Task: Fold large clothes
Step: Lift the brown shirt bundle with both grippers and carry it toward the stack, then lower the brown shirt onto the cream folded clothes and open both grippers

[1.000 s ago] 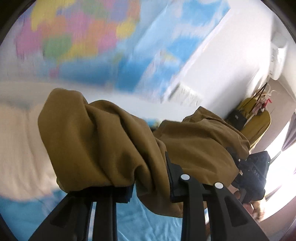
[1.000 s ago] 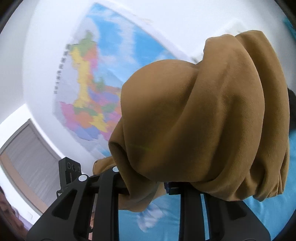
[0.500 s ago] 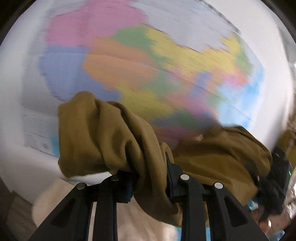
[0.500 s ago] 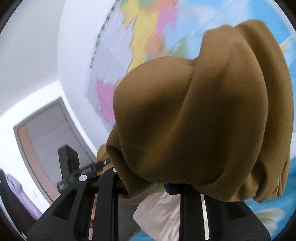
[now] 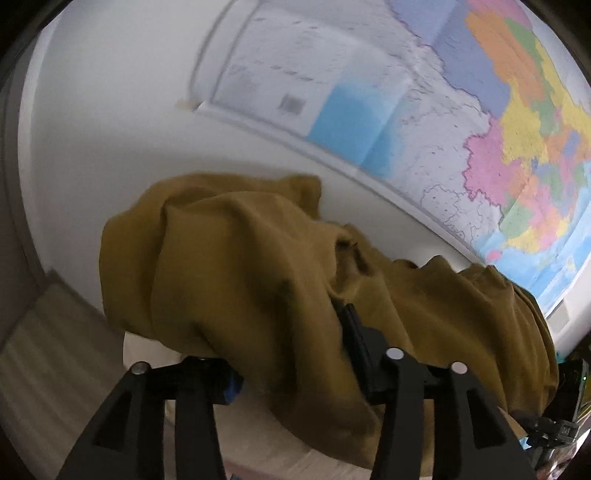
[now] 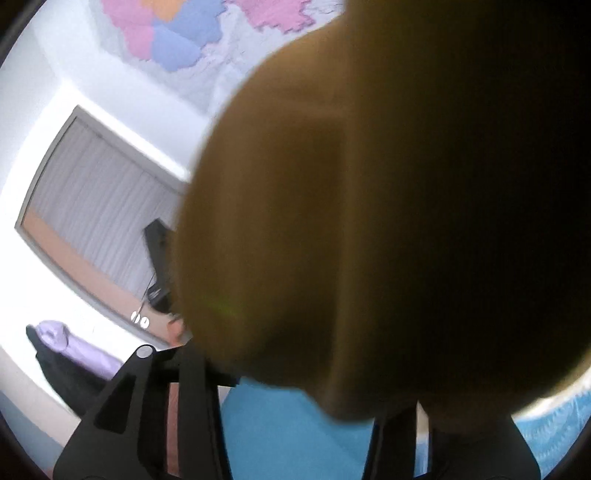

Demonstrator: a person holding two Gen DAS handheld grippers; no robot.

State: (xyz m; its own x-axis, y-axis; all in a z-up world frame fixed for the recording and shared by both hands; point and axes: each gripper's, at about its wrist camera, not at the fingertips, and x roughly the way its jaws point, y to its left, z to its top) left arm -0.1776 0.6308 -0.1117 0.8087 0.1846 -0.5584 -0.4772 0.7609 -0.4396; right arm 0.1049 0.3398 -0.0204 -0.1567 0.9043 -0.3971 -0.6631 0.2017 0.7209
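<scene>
Both grippers have just been opening. The left gripper (image 5: 295, 373) stands parted with the mustard garment (image 5: 258, 280) draped loose between its jaws; the right gripper (image 6: 295, 384) likewise, cloth (image 6: 369, 221) filling its view. Judgement: the garment is being released, completing a fold or throw.

— Left wrist view: looking forward along two black fingers, tilted up at a white wall with a large coloured paper map (image 5: 480, 122); mustard-brown cloth garment (image 5: 258, 288) bunched just ahead of the jaws.

— Right wrist view: much nearer, same garment (image 6: 369, 221) right against the lens, blurred. Shared between both: garment, map (image 6: 184, 33), white wall.
</scene>
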